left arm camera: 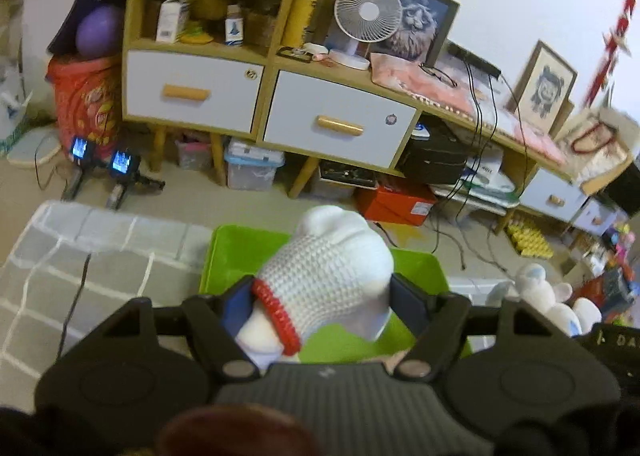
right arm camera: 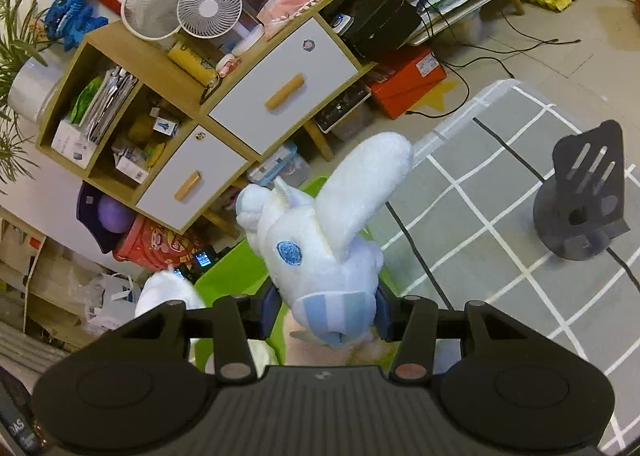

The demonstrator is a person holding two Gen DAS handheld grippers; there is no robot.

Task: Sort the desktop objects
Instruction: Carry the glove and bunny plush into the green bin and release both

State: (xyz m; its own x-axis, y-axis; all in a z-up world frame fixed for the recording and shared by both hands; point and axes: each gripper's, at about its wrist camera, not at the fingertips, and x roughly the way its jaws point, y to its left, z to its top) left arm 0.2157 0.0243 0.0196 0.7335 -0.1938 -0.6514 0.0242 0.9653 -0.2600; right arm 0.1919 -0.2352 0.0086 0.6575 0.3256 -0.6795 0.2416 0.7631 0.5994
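Note:
My left gripper (left arm camera: 320, 300) is shut on a white knitted glove (left arm camera: 332, 268) with a red cuff and holds it above a green tray (left arm camera: 236, 252). My right gripper (right arm camera: 324, 308) is shut on a pale blue plush toy (right arm camera: 316, 240) with a long white ear, held above the same green tray (right arm camera: 228, 272). The plush also shows at the right of the left wrist view (left arm camera: 548, 296). The glove shows at the lower left of the right wrist view (right arm camera: 168, 292).
The table carries a grey checked cloth (right arm camera: 500, 215). A black stand (right arm camera: 584, 195) sits on it at the right, with a black cable (right arm camera: 404, 232) running across it. A wooden cabinet with drawers (left arm camera: 280, 107) and floor clutter lie beyond the table.

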